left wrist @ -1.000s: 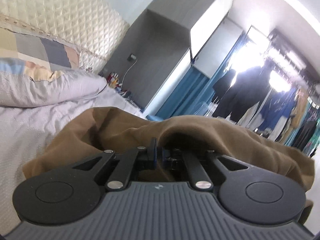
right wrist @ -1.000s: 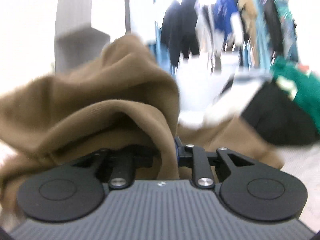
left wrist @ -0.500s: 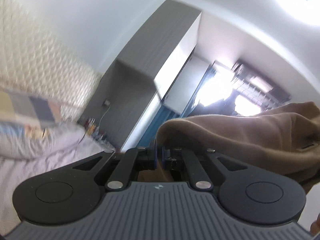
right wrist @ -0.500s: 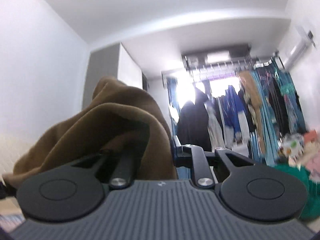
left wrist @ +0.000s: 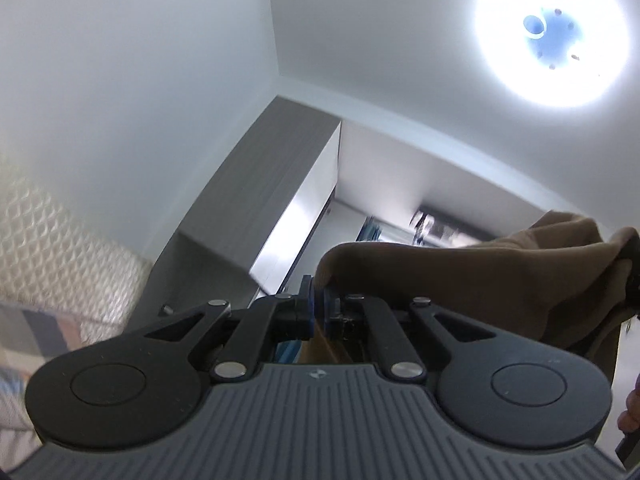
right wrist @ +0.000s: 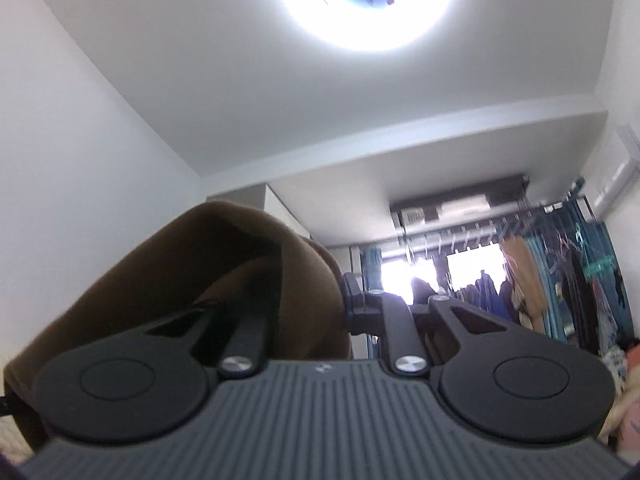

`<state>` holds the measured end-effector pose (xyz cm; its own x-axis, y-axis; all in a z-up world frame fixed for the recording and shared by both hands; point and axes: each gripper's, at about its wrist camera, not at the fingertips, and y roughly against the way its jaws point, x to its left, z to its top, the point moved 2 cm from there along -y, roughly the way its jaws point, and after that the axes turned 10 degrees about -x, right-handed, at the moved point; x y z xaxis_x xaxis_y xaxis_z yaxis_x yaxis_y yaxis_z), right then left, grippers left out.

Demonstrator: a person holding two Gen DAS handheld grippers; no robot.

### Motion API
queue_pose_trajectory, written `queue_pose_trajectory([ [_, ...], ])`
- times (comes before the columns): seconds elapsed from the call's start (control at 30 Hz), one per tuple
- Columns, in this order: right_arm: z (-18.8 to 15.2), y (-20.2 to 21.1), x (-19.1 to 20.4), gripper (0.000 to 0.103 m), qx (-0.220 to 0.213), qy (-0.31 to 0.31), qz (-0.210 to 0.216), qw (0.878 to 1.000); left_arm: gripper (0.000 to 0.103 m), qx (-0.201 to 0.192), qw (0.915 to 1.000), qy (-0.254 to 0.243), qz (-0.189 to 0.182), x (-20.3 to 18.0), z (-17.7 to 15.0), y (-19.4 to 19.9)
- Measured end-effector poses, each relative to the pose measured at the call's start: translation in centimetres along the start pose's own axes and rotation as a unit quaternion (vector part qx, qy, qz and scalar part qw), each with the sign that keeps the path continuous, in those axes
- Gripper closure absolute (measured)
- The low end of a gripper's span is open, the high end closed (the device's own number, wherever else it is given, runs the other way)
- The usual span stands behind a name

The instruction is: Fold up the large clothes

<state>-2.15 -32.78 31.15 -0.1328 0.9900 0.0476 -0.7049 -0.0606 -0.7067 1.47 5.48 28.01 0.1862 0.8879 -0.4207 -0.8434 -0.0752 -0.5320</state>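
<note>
The brown garment (left wrist: 460,276) is soft, limp knit cloth of moderate weight; it drapes and bunches freely and holds no shape of its own. It is judged non-fragile and not slippery. Take hold at an edge or corner, one point per claw, well apart, so the cloth hangs flat between them.

Left claw (left wrist: 318,312): jaws together, clamped on a fold of the garment. From the claw the cloth runs away toward 3 o'clock, to the right edge of the left wrist view.

Right claw (right wrist: 342,300): jaws nearly together, clamped on the brown garment (right wrist: 224,272). The cloth bunches over the left finger and fills the view from 9 o'clock to the centre. The grip point itself is hidden by the fold.

Differences from the earlier frames:
- Both claws have risen and tilted upward. The ceiling light (left wrist: 550,34) now sits at 1 o'clock in the left view and at 12 o'clock in the right view
- The bed and pillow have dropped out of view; only the quilted headboard (left wrist: 52,248) shows at 9 o'clock
- The garment is lifted clear of the bed, carried between both claws
- The clothes rail (right wrist: 532,280) sits lower, at 3 o'clock
</note>
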Motion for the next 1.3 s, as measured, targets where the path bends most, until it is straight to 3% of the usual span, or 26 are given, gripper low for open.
queue_pose_trajectory([
  [0.13,4.1,-3.5,0.5,0.084,-0.012,-0.004,0.016,1.000,0.098,-0.005,1.0000,-0.004,-0.002,-2.8,4.8,-2.4],
  [0.23,5.3,-7.0,0.5,0.084,0.002,-0.006,0.019,1.000,0.098,0.007,0.9999,-0.014,0.003,-3.6,5.4,-5.6],
  [0.3,4.0,-9.4,0.3,0.084,0.030,-0.001,0.016,0.999,0.098,0.032,0.9994,-0.004,0.013,-3.2,4.5,-7.7],
  [0.4,-1.6,-13.0,-0.6,0.084,0.096,0.007,0.005,0.995,0.098,0.067,0.9972,-0.001,0.032,-1.1,0.5,-11.2],
  [0.53,-10.5,-15.9,-1.7,0.084,0.148,0.025,-0.013,0.989,0.098,0.090,0.9935,-0.047,0.051,2.4,-6.6,-15.7],
  [0.67,-20.5,-18.9,-2.0,0.084,0.194,0.037,-0.023,0.980,0.098,0.132,0.9865,-0.062,0.075,6.9,-14.7,-21.7],
  [0.87,-39.5,-24.6,-2.2,0.084,0.269,0.061,-0.045,0.960,0.098,0.207,0.9675,-0.075,0.124,18.1,-32.3,-32.8],
  [0.97,-50.1,-25.9,-1.4,0.084,0.316,0.077,-0.050,0.944,0.098,0.256,0.9503,-0.089,0.153,24.5,-42.2,-36.5],
  [1.1,-64.3,-25.8,-1.2,0.084,0.391,0.094,-0.051,0.914,0.098,0.333,0.9175,-0.114,0.185,32.1,-55.3,-39.8],
  [1.2,-73.8,-24.4,-1.8,0.084,0.457,0.096,-0.057,0.883,0.098,0.392,0.8890,-0.117,0.205,36.4,-62.9,-40.3],
  [1.3,-80.8,-21.3,-1.7,0.083,0.502,0.102,-0.057,0.857,0.098,0.412,0.8756,-0.137,0.212,40.4,-68.3,-41.1],
])
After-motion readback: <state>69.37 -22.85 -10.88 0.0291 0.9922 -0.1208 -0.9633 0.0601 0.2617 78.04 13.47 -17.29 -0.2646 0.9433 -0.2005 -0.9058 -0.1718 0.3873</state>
